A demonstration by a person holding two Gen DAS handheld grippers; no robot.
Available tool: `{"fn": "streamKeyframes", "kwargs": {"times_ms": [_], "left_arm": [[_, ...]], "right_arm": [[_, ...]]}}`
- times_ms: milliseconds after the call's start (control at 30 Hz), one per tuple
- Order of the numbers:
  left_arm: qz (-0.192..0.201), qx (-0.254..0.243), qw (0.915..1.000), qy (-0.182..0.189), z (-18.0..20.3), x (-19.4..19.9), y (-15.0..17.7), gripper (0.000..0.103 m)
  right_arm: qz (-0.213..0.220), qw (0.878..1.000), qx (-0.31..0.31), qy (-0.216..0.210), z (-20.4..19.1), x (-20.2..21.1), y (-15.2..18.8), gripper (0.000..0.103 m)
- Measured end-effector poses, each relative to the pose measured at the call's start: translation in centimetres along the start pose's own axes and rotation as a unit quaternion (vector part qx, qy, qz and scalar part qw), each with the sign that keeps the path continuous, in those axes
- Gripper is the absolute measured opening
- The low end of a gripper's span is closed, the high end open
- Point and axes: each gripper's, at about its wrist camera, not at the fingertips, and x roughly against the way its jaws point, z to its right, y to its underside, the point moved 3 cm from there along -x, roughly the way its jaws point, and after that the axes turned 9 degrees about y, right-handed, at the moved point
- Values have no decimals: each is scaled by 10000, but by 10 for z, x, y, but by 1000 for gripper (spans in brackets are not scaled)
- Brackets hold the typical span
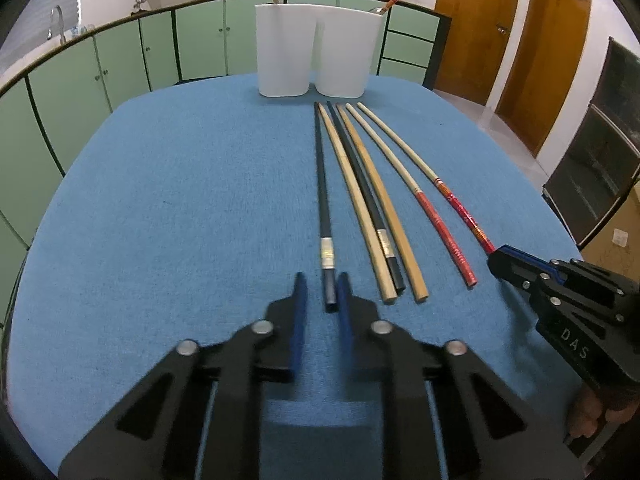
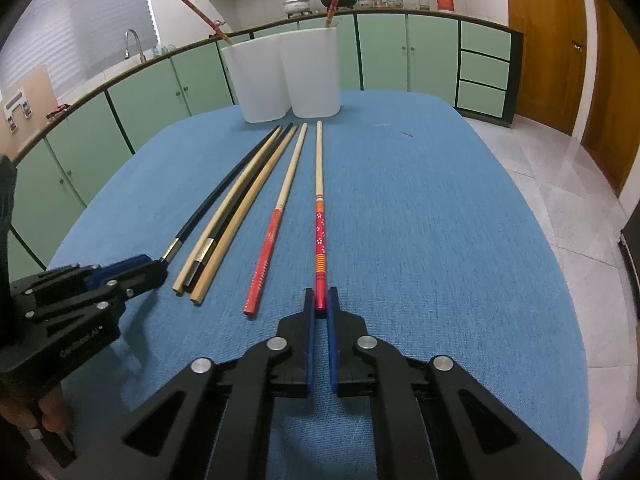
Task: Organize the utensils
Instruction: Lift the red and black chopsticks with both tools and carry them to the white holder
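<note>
On the blue tablecloth [image 1: 160,200] six loose chopsticks lie side by side, far ends pointing at two white plastic holders [image 1: 316,50] standing touching each other at the far edge. Count: two black chopsticks, two plain bamboo chopsticks, two red-handled chopsticks. One more red-handled stick stands tilted in each holder, so two already stowed; something metallic pokes from the right holder's rim, too small to tell. Left gripper [image 1: 322,292] sits low at the near end of the leftmost black chopstick [image 1: 323,200], blue pads narrowed right down on its butt end, gripping it; chopstick still flat on the cloth. Right gripper [image 2: 319,300] clamped narrow on the butt of the rightmost red-handled chopstick [image 2: 319,208], the one with orange bands and small white flowers; also flat on the cloth. Between the two held sticks, four untouched: a bamboo chopstick [image 1: 356,208], the second black chopstick [image 1: 362,200] and the other bamboo chopstick [image 1: 384,208] bunched touching near their butts, then the second red-handled chopstick [image 1: 436,216] lying apart. Each gripper shows at the side of the other's view, a person's fingers on the handle. Green cabinets [image 1: 120,64] run behind the table.
</note>
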Motion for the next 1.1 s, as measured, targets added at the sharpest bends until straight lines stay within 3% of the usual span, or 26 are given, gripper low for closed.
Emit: {"fn": "streamKeyframes", "kwargs": {"times_ms": [200, 467, 800, 1100], "left_arm": [[-4, 86, 9999, 63, -2, 8, -4, 6], [773, -399, 9962, -95, 8, 71, -37, 6], [1687, -566, 9840, 78, 22, 128, -104, 6], [1812, -632, 9810, 286, 31, 129, -142, 6]], "right_arm": [[131, 9999, -2, 4, 2, 10, -4, 5], [714, 9974, 66, -26, 8, 57, -32, 5], [1319, 9906, -92, -344, 21, 106, -95, 5], [1531, 9862, -245, -583, 33, 123, -153, 5]]}}
